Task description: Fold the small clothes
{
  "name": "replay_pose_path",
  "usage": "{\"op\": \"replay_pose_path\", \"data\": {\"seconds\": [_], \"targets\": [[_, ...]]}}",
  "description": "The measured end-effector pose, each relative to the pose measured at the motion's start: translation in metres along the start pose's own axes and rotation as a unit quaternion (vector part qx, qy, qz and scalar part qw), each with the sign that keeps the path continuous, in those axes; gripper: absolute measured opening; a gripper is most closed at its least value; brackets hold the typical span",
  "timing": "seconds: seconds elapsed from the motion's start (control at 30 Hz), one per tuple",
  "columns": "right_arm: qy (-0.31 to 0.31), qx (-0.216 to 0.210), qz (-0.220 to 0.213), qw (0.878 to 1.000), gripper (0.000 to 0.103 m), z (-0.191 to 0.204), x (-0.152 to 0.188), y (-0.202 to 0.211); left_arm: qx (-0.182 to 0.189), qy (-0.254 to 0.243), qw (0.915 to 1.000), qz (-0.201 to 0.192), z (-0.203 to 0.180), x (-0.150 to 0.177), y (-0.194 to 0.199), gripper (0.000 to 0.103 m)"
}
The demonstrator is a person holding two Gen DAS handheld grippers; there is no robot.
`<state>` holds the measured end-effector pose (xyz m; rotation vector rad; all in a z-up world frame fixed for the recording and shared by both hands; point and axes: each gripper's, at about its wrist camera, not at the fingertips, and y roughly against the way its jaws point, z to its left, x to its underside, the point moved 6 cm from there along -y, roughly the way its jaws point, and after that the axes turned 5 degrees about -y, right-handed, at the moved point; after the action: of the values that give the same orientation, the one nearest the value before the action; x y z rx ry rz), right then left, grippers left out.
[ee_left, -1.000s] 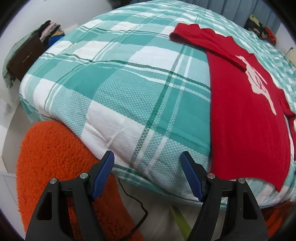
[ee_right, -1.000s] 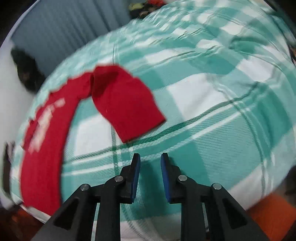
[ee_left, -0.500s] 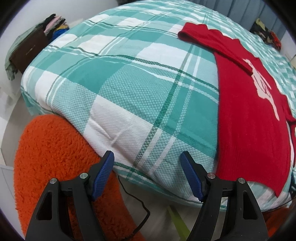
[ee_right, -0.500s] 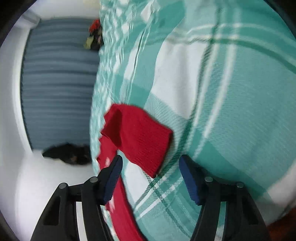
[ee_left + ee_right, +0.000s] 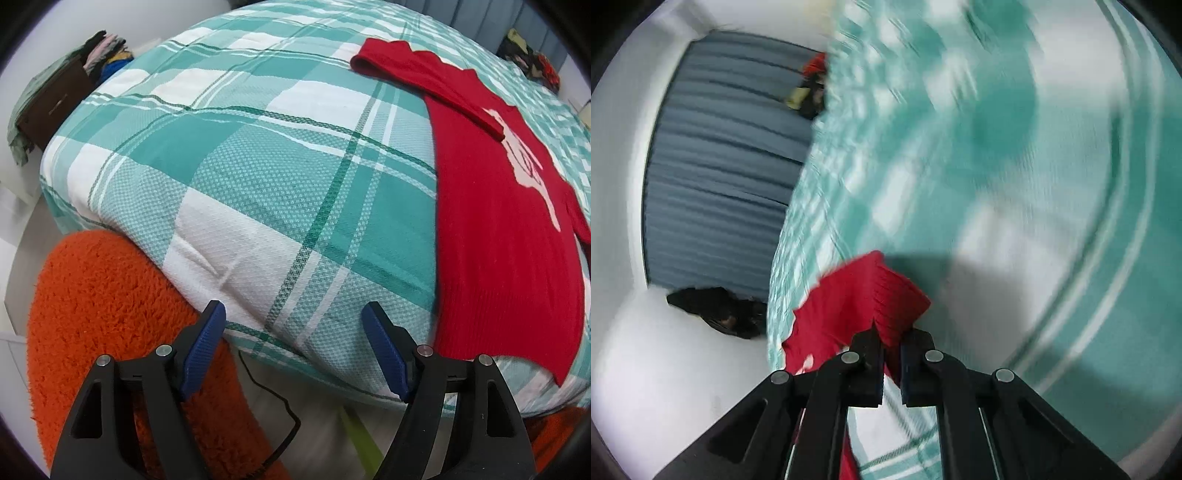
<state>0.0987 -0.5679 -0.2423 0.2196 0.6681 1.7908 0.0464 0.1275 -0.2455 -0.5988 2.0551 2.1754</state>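
Teal-and-white checked woven fabric covered the bed (image 5: pixel 258 177), which filled most of both views. A fuzzy orange rug (image 5: pixel 103 317) lay on the floor at the bed's near left corner, with a thin black cable (image 5: pixel 273 402) trailing beside it. A red knitted sweater with a white motif (image 5: pixel 506 236) lay flat along the right side of the bed, one sleeve folded across its far end. A dark brown cabinet topped with piled clothes (image 5: pixel 55 99) stood far left, beyond the bed.

The left hand-held gripper (image 5: pixel 295 343) hung over the bed's near edge, its blue pads spread wide apart with nothing between them, near the sweater's hem. The right hand-held gripper (image 5: pixel 889 363) had just closed, clamped on the ribbed cuff of the sweater's sleeve (image 5: pixel 882 299), lifting it off the bedcover in a blurred view.
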Motion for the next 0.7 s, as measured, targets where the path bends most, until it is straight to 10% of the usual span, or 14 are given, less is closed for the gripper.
{"op": "replay_pose_path", "data": {"seconds": [0.23,0.5,0.63,0.7], "targets": [[0.092,0.131,0.046,0.986,0.010,-0.029,-0.053,0.009,-0.011,-0.009,0.9999,0.001,-0.003,0.000,-0.002,0.079],[0.009,0.093,0.054,0.994,0.056,-0.064,-0.044,0.009,-0.011,-0.008,0.9999,0.003,-0.002,0.003,-0.001,0.079],[0.034,0.103,0.078,0.991,0.050,-0.060,-0.037,0.006,-0.016,-0.014,0.9998,0.004,-0.005,0.004,-0.002,0.081],[0.078,0.151,0.075,0.983,0.014,-0.059,-0.041,0.011,-0.016,-0.015,0.9998,0.004,-0.005,0.004,-0.001,0.081]]}}
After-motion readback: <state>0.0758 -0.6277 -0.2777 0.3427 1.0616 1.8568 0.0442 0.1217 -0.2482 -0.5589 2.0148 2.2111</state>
